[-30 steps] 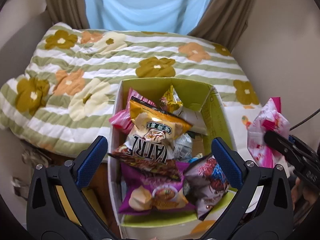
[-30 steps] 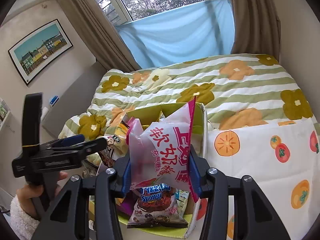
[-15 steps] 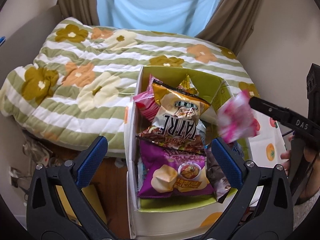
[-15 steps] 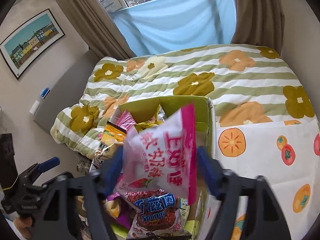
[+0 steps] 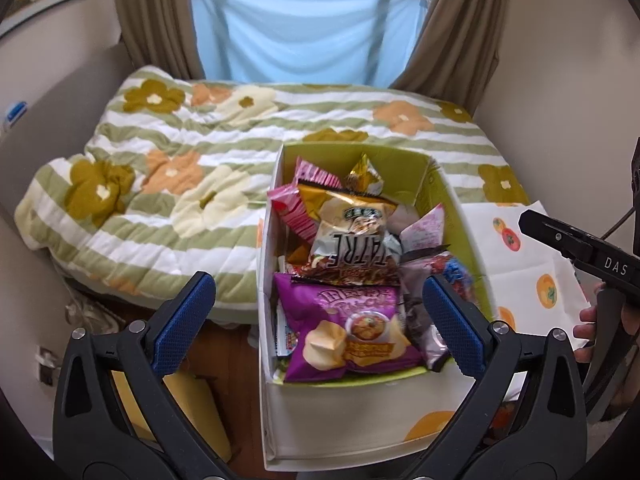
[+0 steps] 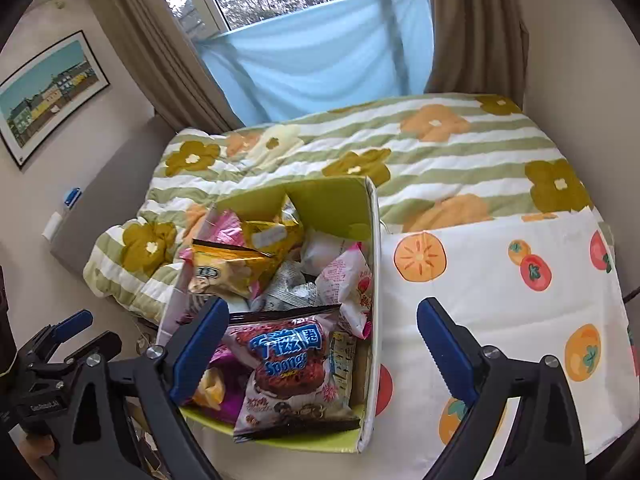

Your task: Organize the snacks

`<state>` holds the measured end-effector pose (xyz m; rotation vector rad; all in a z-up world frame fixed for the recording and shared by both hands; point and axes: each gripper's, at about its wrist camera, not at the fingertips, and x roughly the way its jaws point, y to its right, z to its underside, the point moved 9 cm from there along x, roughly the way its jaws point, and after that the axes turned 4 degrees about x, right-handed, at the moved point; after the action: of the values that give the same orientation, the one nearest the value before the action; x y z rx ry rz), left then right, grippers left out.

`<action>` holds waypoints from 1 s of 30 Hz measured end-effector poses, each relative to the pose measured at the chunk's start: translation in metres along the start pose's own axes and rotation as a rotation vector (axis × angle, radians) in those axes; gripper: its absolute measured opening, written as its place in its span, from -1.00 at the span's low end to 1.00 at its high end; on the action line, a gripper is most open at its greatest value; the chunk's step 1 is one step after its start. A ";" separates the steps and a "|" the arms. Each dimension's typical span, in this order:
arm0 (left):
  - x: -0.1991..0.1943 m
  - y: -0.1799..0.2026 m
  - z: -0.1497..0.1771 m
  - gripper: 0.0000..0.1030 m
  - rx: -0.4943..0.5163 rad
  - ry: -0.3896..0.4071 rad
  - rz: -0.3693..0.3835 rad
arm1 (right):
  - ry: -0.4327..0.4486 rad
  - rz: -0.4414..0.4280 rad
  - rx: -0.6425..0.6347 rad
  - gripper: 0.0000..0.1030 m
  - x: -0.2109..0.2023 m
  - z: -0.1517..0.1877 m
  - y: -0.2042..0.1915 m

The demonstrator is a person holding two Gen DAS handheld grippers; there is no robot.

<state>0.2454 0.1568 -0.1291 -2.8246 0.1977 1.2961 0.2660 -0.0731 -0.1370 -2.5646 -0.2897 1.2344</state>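
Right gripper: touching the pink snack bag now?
Apart. Right wrist view: the right gripper is opening, nothing between its jaws; the pink snack bag lies in the box.

Glossy crinkled foil snack bags [image 5: 352, 236], matt card box [image 5: 344, 416], quilted cloth bedspread [image 5: 180, 168].

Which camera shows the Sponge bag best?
The right wrist view: the Sponge bag lies front and centre in the box, label readable. The left wrist view shows only a blurred edge of it behind a finger.
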 end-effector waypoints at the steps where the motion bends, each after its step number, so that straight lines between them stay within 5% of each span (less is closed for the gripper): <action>1: -0.009 0.004 -0.002 0.99 0.000 0.013 -0.003 | 0.015 -0.008 -0.008 0.82 -0.009 -0.002 -0.001; 13: -0.141 0.090 0.004 0.99 0.039 0.272 -0.058 | 0.234 0.058 -0.164 0.84 -0.174 0.013 0.011; 14: -0.147 0.094 0.007 0.99 0.040 0.286 -0.072 | 0.244 0.067 -0.181 0.98 -0.186 0.019 0.013; 21: -0.175 0.115 0.044 0.99 0.025 0.334 -0.082 | 0.327 0.157 -0.183 0.99 -0.218 0.048 0.033; 30: -0.177 0.133 0.060 0.99 0.045 0.325 -0.090 | 0.327 0.212 -0.150 0.99 -0.219 0.076 0.052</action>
<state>0.0687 0.0481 -0.0309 -2.9495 0.1027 0.7999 0.0749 -0.1742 -0.0399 -2.9333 -0.0416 0.8608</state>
